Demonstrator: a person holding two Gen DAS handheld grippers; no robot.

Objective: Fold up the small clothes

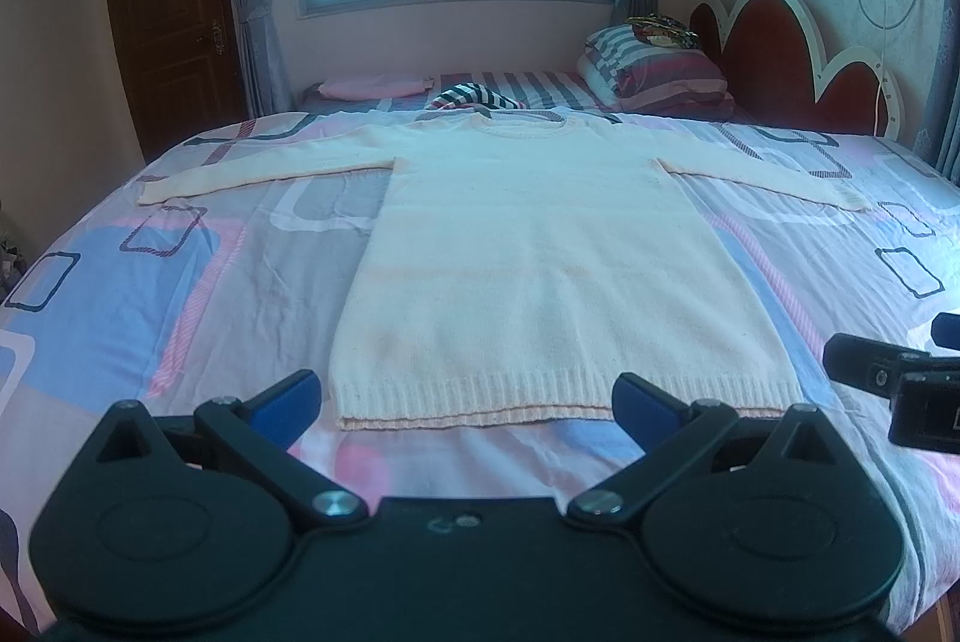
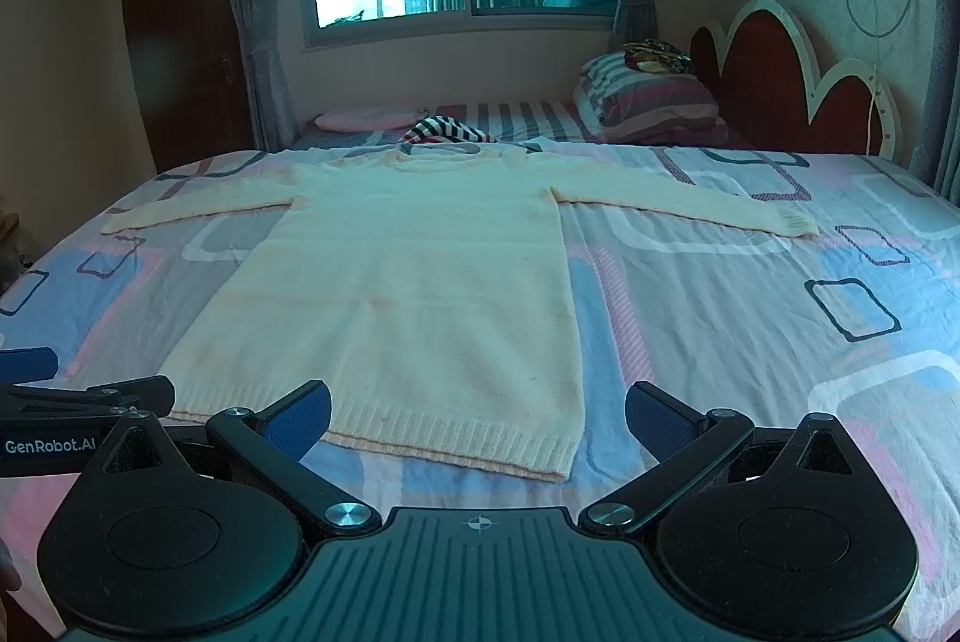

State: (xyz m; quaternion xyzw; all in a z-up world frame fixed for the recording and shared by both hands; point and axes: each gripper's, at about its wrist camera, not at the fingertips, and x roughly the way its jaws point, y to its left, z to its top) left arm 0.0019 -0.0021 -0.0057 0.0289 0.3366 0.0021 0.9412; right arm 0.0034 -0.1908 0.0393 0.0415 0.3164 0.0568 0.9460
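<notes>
A cream knitted sweater [image 1: 540, 252] lies flat on the bed, neck away from me, both sleeves spread out sideways, ribbed hem nearest me. It also shows in the right wrist view [image 2: 414, 282]. My left gripper [image 1: 468, 402] is open and empty, its blue-padded fingers just short of the hem, one at each side. My right gripper [image 2: 478, 417] is open and empty, near the hem's right corner. The right gripper shows at the right edge of the left wrist view [image 1: 900, 378]; the left gripper shows at the left edge of the right wrist view [image 2: 72, 402].
The bed has a patterned pink, blue and grey sheet [image 1: 150, 312]. Striped pillows [image 1: 654, 72] and a red headboard [image 1: 780, 60] stand at the far right. A striped garment [image 1: 474, 97] and a pink cloth [image 1: 372, 87] lie beyond the sweater. A window and a door are behind.
</notes>
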